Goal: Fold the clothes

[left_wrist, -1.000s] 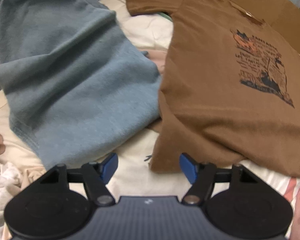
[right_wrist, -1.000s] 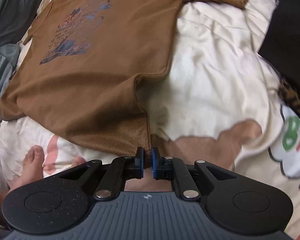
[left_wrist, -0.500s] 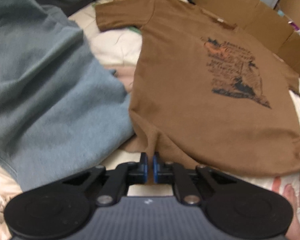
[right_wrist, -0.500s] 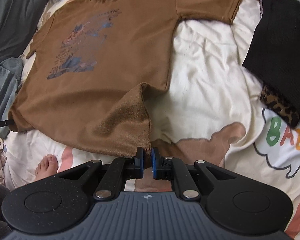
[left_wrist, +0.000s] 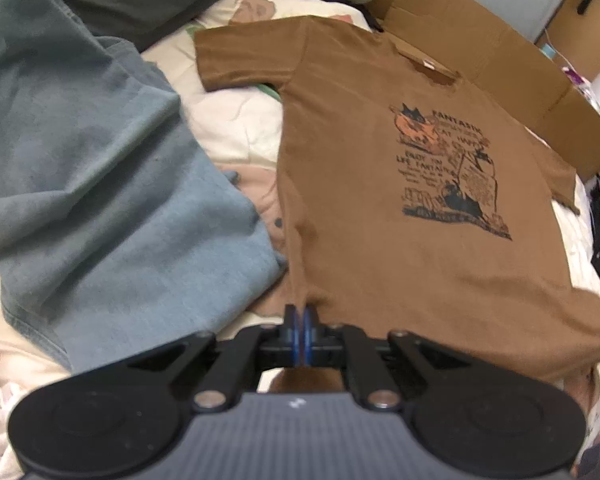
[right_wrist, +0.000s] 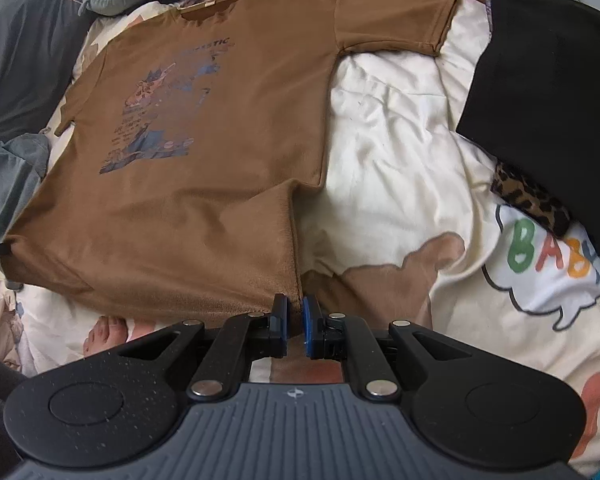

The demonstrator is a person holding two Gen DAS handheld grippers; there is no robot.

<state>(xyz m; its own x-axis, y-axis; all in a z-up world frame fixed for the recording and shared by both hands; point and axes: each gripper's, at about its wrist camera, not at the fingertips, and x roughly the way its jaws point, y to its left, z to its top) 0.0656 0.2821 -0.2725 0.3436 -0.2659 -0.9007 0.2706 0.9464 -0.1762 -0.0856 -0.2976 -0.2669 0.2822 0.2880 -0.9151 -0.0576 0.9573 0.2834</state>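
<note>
The left gripper (left_wrist: pixel 300 322), which stood spread a second ago just short of the hem, is now clenched on the near left corner of the brown short-sleeved cotton T-shirt (left_wrist: pixel 380 240), cloth pinched between its blue pads. The right gripper (right_wrist: pixel 295 320) grips the opposite hem corner as it did before, the seam running straight up from its fingers. Compared with the earlier frames, both corners now lift off the cream cartoon-printed bedsheet (right_wrist: pixel 380 140), and more of the shirt shows beyond the fingertips. So the bottom edge seems ready to be carried toward the collar for the first fold. The shirt lies face up ahead of both grippers; its chest print reads "FANTASTIC", the smaller lines blurred. Right of the right fingers the sheet says "BABY". A blue-grey knit garment (left_wrist: pixel 100 200) lies left of the left fingers.
</note>
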